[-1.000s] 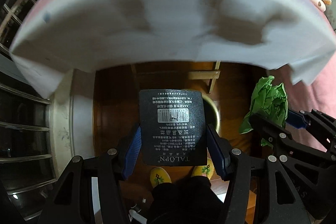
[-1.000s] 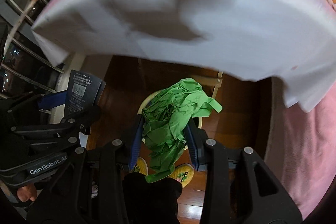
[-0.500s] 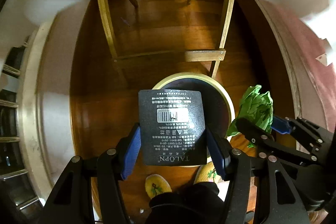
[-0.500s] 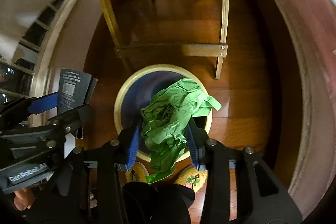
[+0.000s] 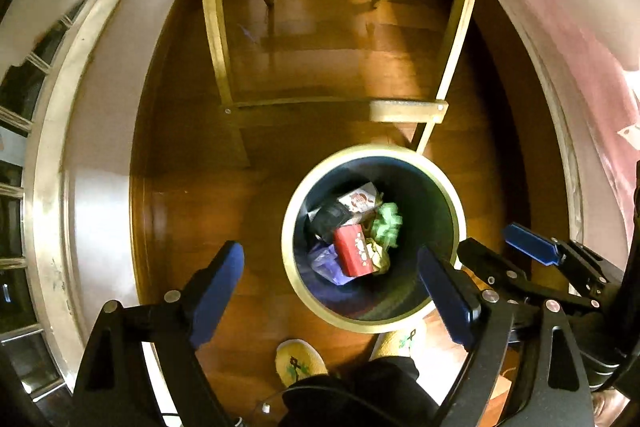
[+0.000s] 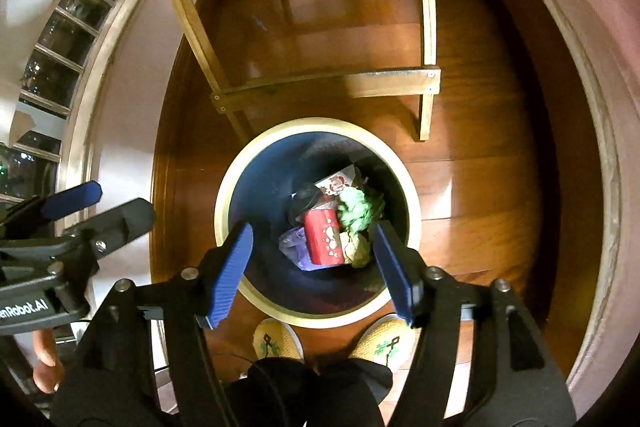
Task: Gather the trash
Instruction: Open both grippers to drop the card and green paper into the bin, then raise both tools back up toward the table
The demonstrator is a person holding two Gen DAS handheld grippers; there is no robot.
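Bin: a round bin with a pale cream rim and dark blue inner wall stands on the wooden floor, just in front of a wooden table frame.
Contents: at the bottom lie a crumpled green paper, a red box with white spots, a black card, a white printed packet and a purple plastic bag, all heaped together and touching.
Left gripper: points straight down beside the bin's near-left rim; its blue-padded jaws have just been opening and stand wide apart with nothing between them.
Right gripper: hangs steeply downward over the bin's mouth; its jaws have just been opening too, and are spread and empty.
Person: two yellow woven slippers with green embroidery stand just at the bin's near edge.
Floor: glossy reddish-brown boards.
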